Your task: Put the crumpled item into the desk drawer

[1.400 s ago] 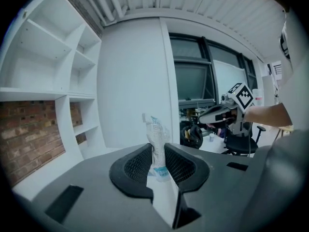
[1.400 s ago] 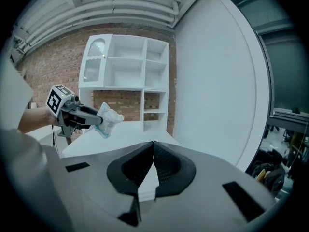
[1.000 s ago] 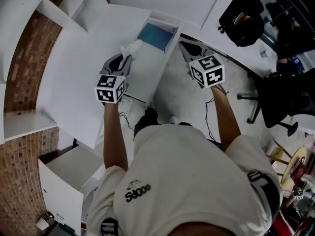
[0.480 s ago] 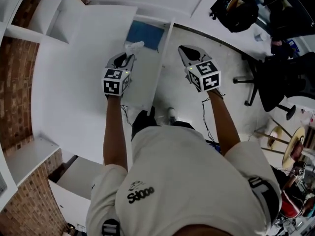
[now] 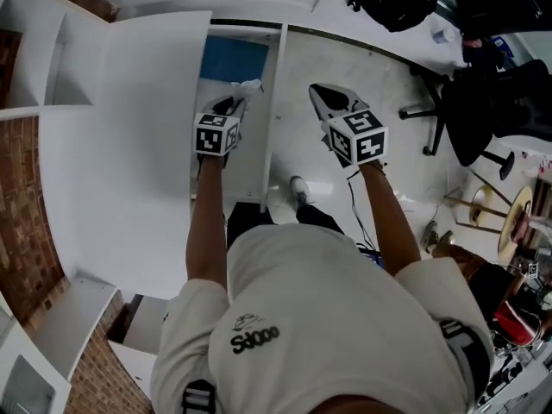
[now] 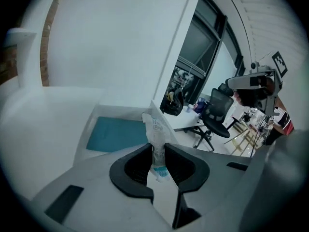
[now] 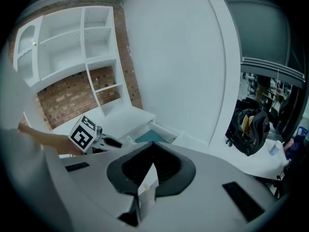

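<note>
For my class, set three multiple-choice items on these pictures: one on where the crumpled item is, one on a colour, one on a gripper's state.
1. Where is the crumpled item?
A. on the floor
B. pinched in the left gripper, above the open drawer
C. on a shelf

2. What colour is the sheet in the drawer?
A. red
B. yellow
C. blue-green

3. How do the jaws of the right gripper stand?
A. shut, with nothing in them
B. wide apart
C. shut on a cup

Key: 1 B, the left gripper view shows it pinched there. 2 C, both gripper views show that colour. 3 A, the tips meet with nothing between.
</note>
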`<state>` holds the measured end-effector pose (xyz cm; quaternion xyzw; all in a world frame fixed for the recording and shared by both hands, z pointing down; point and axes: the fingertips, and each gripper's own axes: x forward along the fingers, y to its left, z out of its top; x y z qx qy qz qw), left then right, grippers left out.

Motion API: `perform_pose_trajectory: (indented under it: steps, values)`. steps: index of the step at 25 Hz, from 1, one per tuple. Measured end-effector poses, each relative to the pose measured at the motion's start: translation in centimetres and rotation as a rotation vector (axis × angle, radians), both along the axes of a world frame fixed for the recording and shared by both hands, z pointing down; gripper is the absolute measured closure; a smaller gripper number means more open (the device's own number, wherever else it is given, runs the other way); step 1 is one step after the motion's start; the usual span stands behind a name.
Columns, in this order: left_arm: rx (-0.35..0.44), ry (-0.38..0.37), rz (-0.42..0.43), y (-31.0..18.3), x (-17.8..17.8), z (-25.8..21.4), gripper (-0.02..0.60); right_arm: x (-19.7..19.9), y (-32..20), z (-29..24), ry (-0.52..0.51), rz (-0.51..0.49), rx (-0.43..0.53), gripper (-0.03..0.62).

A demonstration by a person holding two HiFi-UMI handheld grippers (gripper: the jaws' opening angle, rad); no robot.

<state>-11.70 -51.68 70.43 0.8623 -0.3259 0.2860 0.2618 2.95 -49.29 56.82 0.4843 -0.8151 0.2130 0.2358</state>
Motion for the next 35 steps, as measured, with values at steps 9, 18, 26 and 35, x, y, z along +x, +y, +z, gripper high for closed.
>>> perform_pose_trajectory:
  steps: [9,18,26,35]
  values:
    - [-0.186,0.046,0.028,-1.1,1.7,7.0,0.495,0.1,-1.9,2.6,0.007,0.103,-0.058,0.588]
    - [-0.299,0.091,-0.025,-1.8,2.8,11.1,0.494,1.1,-0.8,5.4,0.054,0.146,-0.096,0.588]
    - [-0.307,0.089,-0.067,-1.7,3.3,13.7,0.449,1.8,-0.3,5.8,0.049,0.166,-0.111,0.588]
    - [-0.253,0.051,-0.108,-1.7,1.9,12.3,0.378,1.3,-0.3,5.1,0.038,0.095,-0.092,0.588]
